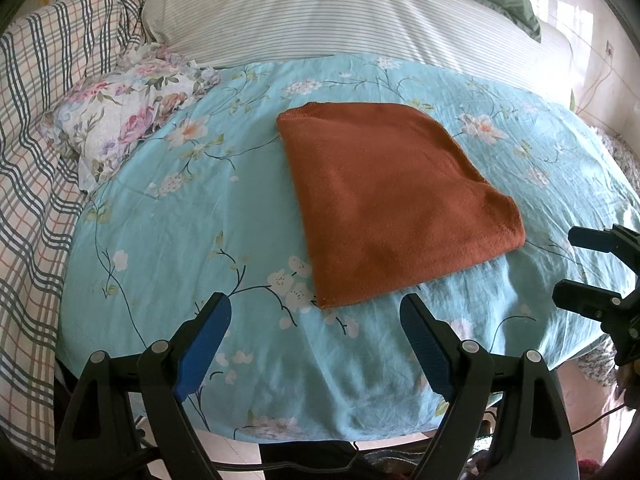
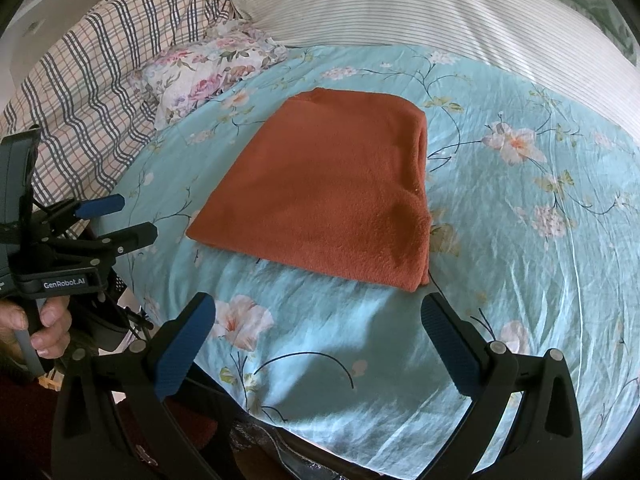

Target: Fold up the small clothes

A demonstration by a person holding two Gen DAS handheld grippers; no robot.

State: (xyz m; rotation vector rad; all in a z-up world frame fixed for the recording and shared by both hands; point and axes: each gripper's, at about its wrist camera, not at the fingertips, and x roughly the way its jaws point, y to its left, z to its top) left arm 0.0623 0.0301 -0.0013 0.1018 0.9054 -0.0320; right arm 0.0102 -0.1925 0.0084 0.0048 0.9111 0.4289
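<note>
folded rust-orange garment (image 1: 394, 204) flat on the floral bed sheet (image 1: 168, 248), centre of frame, long axis running upper left to lower right. left hand-held gripper (image 1: 316, 338) released, empty, just below its near corner; right hand-held gripper (image 2: 320, 344) likewise spread, empty, about equally near.

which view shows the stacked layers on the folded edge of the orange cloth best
The right wrist view: the orange cloth turns its thick right-hand fold toward that camera, so the stacked layers show. The left wrist view shows mostly its flat top and a rounded corner, with the layers hard to tell.
</note>
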